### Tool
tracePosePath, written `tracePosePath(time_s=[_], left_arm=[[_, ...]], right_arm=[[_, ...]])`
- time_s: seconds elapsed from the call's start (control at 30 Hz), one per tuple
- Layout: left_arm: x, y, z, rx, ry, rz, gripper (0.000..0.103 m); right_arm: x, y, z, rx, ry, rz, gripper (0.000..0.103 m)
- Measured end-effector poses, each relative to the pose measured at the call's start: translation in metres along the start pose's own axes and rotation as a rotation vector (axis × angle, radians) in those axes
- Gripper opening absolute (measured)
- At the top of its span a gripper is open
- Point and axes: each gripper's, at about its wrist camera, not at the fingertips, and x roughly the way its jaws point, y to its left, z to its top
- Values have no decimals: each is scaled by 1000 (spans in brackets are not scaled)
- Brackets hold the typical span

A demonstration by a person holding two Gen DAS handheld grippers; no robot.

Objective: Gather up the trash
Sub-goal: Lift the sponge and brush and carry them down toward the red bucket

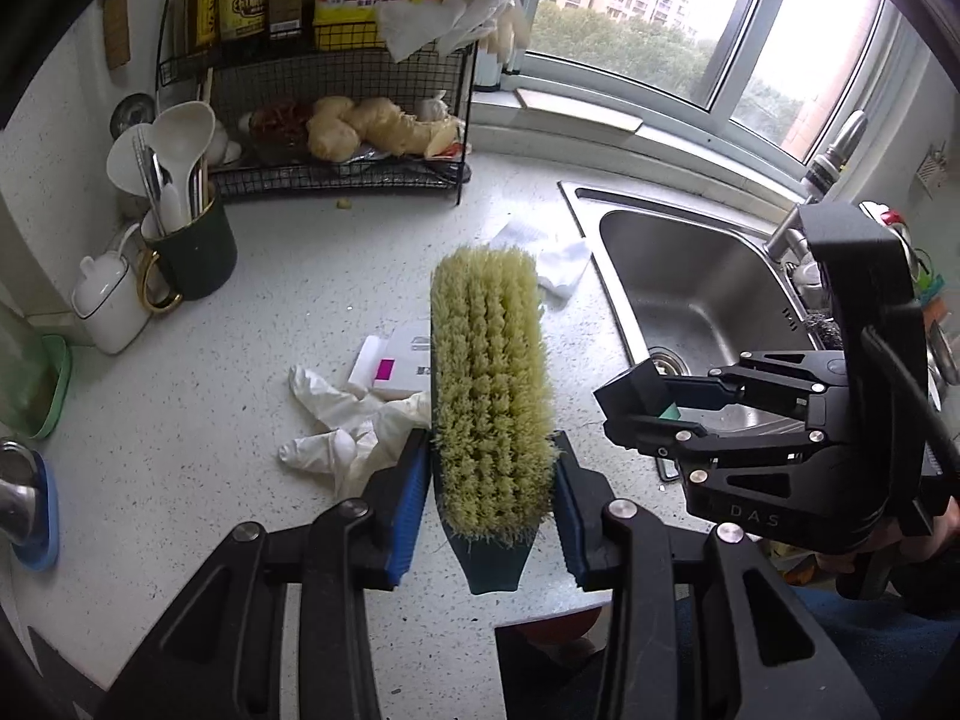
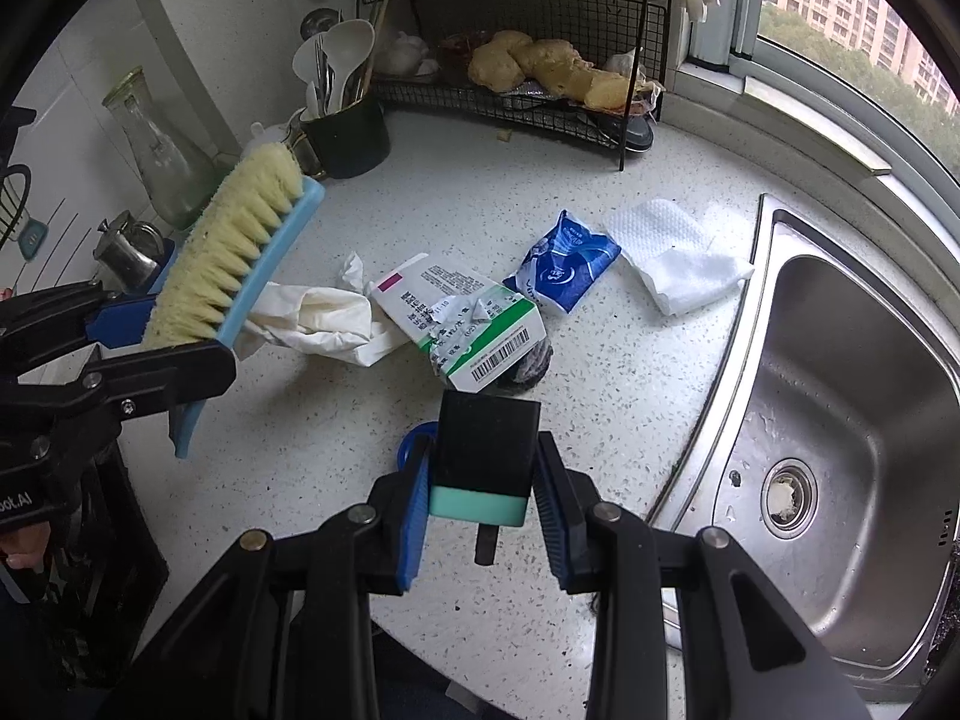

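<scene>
My left gripper (image 1: 491, 450) is shut on a scrubbing brush (image 1: 489, 396) with yellow bristles and a light blue back, held above the counter; the brush (image 2: 240, 252) also shows at the left of the right wrist view. My right gripper (image 2: 483, 456) is shut on a small black dustpan (image 2: 486, 438) with a mint-green base. On the speckled counter lie a white glove (image 2: 318, 324), a crushed medicine box (image 2: 456, 312), a blue packet (image 2: 564, 264) and a white paper towel (image 2: 672, 252). A dark scrub pad (image 2: 531, 369) sits partly under the box.
A steel sink (image 2: 840, 420) lies to the right, below a window. A black wire rack (image 2: 540, 18) with ginger and bottles stands at the back. A dark mug of utensils (image 2: 348, 132) and a glass carafe (image 2: 156, 144) stand at the left. A blue ring (image 2: 414, 444) lies beside the dustpan.
</scene>
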Motion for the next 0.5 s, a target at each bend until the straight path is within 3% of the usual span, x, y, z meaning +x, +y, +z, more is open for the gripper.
tracePosePath(time_s=[0.23,0.3,0.33,0.5], left_arm=[[-1,-4,21,61,-37,-35,35],[6,-9,26,95,-7,-23,14],[13,-12,27,112,17,-8,10],[34,-19,23,135,78,-35,8]], right_arm=[[-7,-3,1,30,-23,-4,30],[-9,-5,0,39,-32,-11,30],[-9,-7,0,47,-34,-13,30],[-9,-16,-6,85,-29,-15,30]])
